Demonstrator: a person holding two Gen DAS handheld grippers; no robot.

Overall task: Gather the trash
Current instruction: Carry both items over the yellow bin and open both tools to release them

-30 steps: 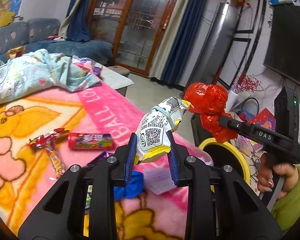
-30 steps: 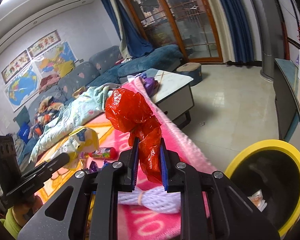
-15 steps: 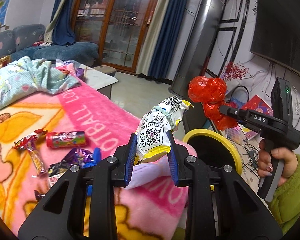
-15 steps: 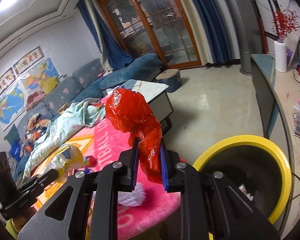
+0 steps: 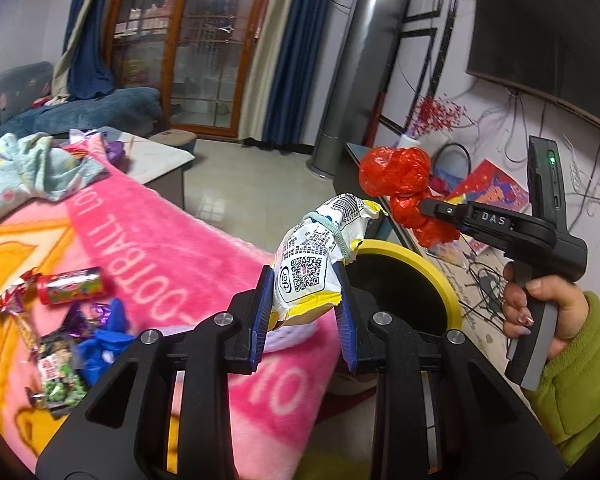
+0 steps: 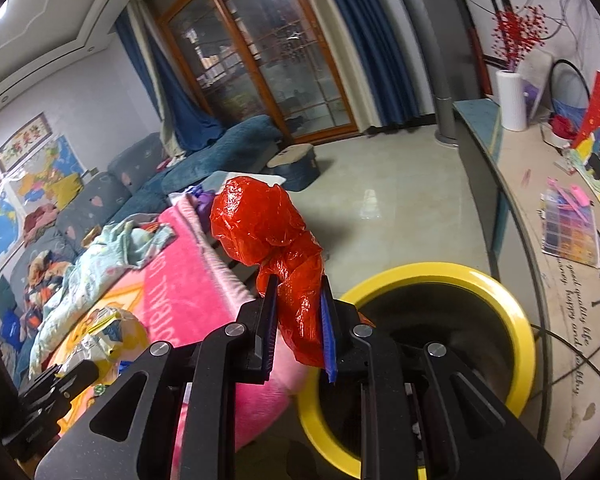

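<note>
My left gripper (image 5: pixel 303 280) is shut on a white and yellow snack bag (image 5: pixel 320 256) with a QR code, held upright beside the near rim of a yellow-rimmed black bin (image 5: pixel 440 280). To its right, a hand in a green sleeve (image 5: pixel 572 364) holds my right gripper (image 5: pixel 426 206), which is shut on a crumpled red plastic bag (image 5: pixel 396 176) above the bin's far side. In the right wrist view the red plastic bag (image 6: pixel 276 248) stands between the fingers of that gripper (image 6: pixel 298 300), over the left rim of the bin (image 6: pixel 516 332). The snack bag (image 6: pixel 108 336) shows at lower left there.
A pink blanket (image 5: pixel 172 248) bears loose wrappers: a red candy tube (image 5: pixel 70 290), a green snack pack (image 5: pixel 60 376), a blue scrap (image 5: pixel 104 336). A light blue cloth (image 5: pixel 24 172) lies behind. A low cabinet (image 6: pixel 512 216) with papers runs along the right wall, next to the bin.
Both grippers have swung right, off the blanket toward the bin, each keeping its bag. The bin now fills more of both views and the wrappers have slid left.
</note>
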